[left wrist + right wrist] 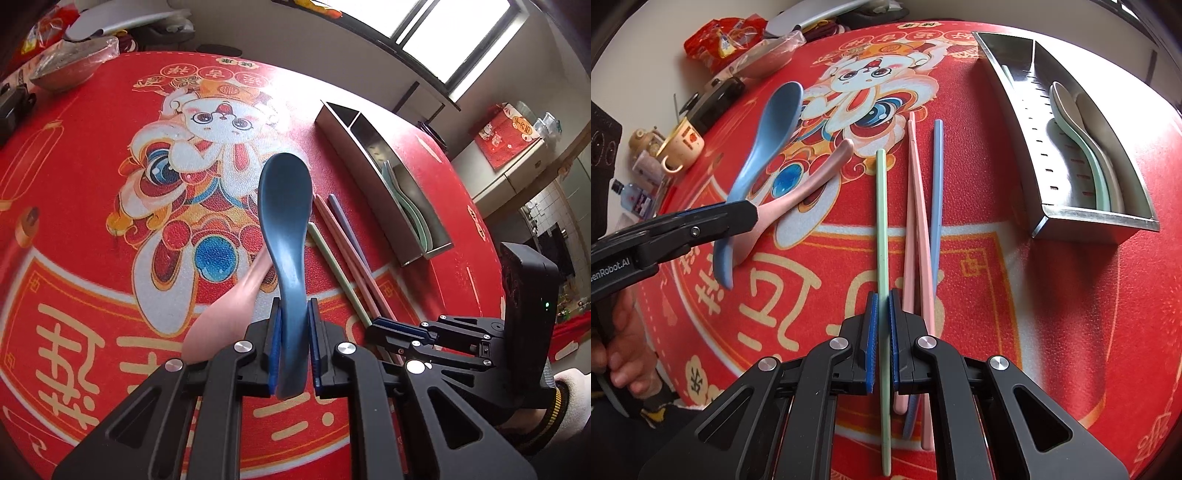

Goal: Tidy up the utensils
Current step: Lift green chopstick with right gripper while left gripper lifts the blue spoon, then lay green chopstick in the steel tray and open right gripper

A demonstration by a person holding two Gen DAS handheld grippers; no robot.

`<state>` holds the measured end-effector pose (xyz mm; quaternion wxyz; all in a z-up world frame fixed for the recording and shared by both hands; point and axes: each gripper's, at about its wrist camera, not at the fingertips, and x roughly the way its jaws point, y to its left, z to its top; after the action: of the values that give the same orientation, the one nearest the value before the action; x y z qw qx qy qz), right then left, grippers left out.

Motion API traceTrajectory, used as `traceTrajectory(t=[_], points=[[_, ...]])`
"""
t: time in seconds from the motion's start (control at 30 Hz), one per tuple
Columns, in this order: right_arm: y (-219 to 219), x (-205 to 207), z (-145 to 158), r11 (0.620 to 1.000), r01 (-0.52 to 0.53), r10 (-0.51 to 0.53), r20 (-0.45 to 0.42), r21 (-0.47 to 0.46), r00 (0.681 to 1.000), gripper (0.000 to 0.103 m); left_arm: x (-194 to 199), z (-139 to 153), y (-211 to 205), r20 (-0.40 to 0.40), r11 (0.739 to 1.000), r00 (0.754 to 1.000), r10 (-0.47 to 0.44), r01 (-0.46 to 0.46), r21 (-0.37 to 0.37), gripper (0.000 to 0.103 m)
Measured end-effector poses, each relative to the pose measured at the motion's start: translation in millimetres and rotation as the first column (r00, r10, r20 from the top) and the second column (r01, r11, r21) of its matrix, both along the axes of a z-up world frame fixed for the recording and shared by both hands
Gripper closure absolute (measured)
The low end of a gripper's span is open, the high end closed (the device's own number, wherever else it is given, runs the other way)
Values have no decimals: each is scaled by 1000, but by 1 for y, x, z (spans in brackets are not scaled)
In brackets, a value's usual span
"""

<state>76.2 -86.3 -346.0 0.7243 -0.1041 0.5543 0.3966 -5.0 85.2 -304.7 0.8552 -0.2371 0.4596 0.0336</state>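
Note:
My left gripper (294, 306) is shut on a blue spoon (284, 206) by its handle and holds it above the red mat; it also shows in the right wrist view (768, 140). A pink spoon (229, 310) lies on the mat under it. My right gripper (882, 295) is shut on a green chopstick (881, 221). Two pink chopsticks (916, 192) and a blue chopstick (936, 192) lie beside it on the mat. A steel two-compartment holder (1093, 218) lies on its side at the right, with a green spoon (1071, 122) and a pale spoon inside one compartment.
A red tablecloth (74, 184) with a rabbit print covers the table. A plastic-wrapped bowl (70, 66), a mug (683, 147), a black box (716, 99), small bottles and snack bags stand along the far left edge. A window is behind the table.

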Motion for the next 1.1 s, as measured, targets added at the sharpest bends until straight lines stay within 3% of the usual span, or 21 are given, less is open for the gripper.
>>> traceTrajectory(t=[0.27, 0.77, 1.1], points=[[-3, 5, 13, 993, 25, -24, -11, 112, 1000, 97, -9, 7, 9, 18, 999, 999, 37, -37, 17, 90], [-22, 28, 30, 979, 105, -106, -1, 173, 994, 97, -14, 5, 17, 7, 996, 996, 85, -85, 19, 90], [-34, 92, 61, 970, 165, -183, 92, 176, 979, 97, -20, 3, 24, -3, 992, 992, 124, -124, 25, 90]])
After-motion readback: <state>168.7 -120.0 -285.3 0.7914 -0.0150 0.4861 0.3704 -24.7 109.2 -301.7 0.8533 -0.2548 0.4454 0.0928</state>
